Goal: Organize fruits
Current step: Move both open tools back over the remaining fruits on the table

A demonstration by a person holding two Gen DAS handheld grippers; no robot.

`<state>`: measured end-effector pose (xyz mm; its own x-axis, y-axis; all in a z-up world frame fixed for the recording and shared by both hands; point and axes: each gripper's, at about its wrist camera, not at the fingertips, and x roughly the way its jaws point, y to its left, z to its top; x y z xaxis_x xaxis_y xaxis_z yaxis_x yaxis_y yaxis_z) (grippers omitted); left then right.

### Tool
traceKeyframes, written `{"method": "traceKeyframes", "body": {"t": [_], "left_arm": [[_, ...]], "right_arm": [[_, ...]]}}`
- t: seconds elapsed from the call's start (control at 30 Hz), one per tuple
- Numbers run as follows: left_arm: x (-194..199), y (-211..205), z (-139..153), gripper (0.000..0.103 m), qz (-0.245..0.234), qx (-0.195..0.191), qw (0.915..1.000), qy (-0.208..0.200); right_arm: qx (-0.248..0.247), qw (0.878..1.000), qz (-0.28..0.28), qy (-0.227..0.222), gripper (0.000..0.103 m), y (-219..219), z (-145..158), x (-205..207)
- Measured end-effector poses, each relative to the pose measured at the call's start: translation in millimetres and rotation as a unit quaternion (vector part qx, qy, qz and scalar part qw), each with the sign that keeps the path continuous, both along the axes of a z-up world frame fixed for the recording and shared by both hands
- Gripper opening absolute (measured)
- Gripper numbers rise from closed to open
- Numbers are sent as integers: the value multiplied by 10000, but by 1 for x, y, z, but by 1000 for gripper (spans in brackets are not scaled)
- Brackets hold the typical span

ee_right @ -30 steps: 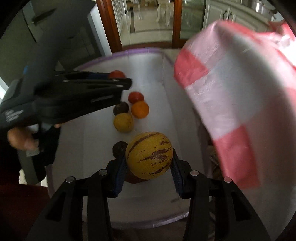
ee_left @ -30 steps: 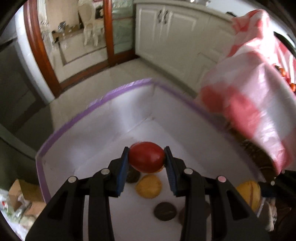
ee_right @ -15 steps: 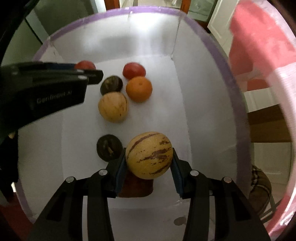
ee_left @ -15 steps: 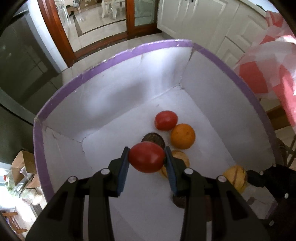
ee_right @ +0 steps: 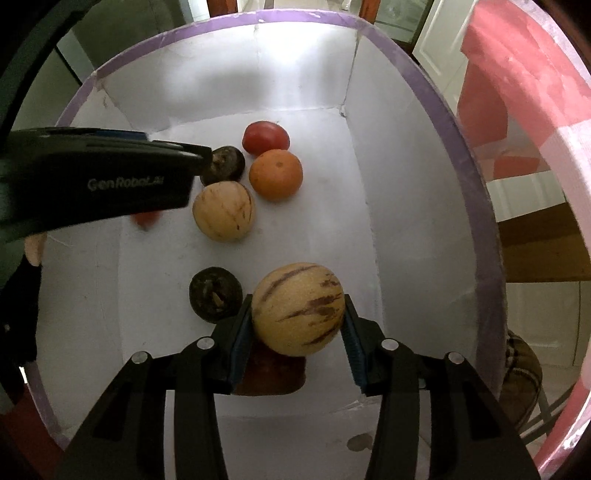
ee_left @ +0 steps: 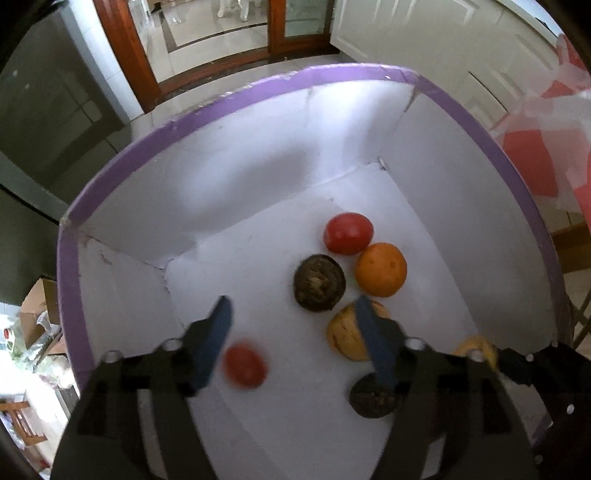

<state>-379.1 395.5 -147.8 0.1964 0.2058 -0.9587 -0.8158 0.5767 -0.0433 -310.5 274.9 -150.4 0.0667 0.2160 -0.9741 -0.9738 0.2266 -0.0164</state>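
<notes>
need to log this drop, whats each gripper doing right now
left gripper: jaws opening, nothing between them; blurred red tomato below.
right gripper: jaws opening, striped melon between them.

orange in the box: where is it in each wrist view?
Left wrist: the orange is right of centre, just below the far red tomato.
Right wrist: the orange is upper centre, again just below that tomato.
Shared landmark: the box's purple rim.
</notes>
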Motion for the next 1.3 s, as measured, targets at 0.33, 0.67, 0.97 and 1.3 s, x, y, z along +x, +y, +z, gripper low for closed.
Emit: {"method": "traceKeyframes", "body": {"t": [0.33,0.67,0.97,1.3], "left_arm": [[-3,7,4,82,276,-8,9996,-49],[9,-11,134,95,492,2173,9676,-1190],[96,-102,235,101,-632,2343,9273,-2851],[295,-257,222,101,-2649,1448,9121,-2774]], "right_arm": [[465,9978,367,-305,71,-9,28,-16],[1989,9771,597,-459,80,-61,135,-24],[3465,9315,-339,-1059,87,-177,235,27],[3778,8649,-2966,-1458,87,-337,252,159]]}}
